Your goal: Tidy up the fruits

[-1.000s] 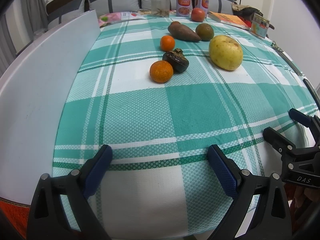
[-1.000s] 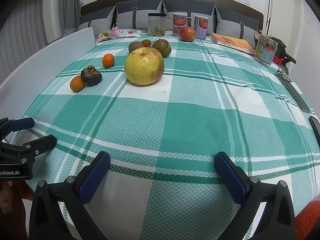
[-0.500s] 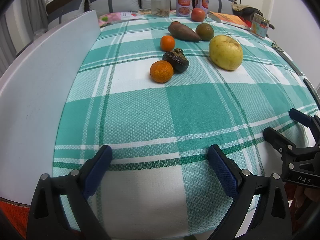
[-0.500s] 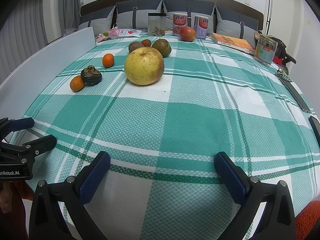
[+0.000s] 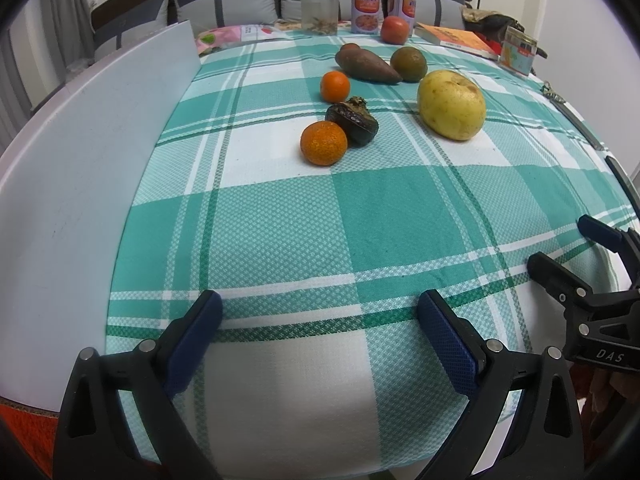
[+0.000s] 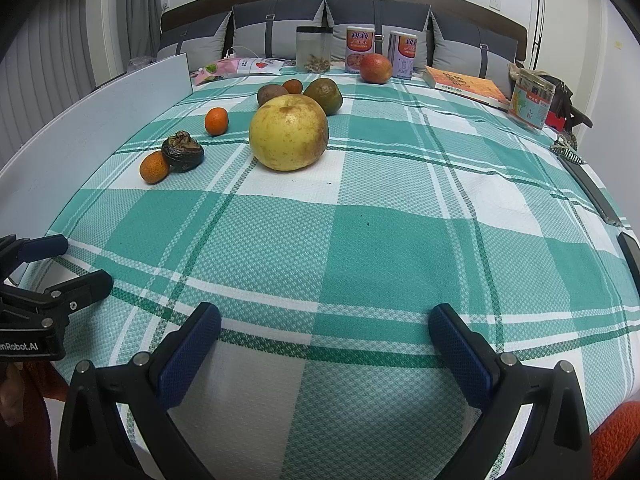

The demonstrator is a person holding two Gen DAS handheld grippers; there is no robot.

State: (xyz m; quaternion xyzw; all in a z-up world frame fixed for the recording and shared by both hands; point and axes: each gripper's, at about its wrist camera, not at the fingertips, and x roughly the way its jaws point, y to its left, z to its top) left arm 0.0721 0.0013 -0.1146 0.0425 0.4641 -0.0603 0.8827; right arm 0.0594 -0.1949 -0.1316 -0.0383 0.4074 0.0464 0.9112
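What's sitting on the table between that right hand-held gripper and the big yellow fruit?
Nothing: in the right wrist view only bare checked tablecloth lies between the right hand-held gripper and the big yellow fruit.

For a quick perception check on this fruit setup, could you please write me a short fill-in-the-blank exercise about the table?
1. The shrivelled dark fruit touches the nearer small ____ fruit.
2. The biggest fruit is the round ____ pomelo.
3. Both the left gripper and the right gripper are ____, holding nothing.
4. The red round fruit sits in front of two printed ____ at the far edge of the checked green tablecloth.

Missing words: orange; yellow; open; cans
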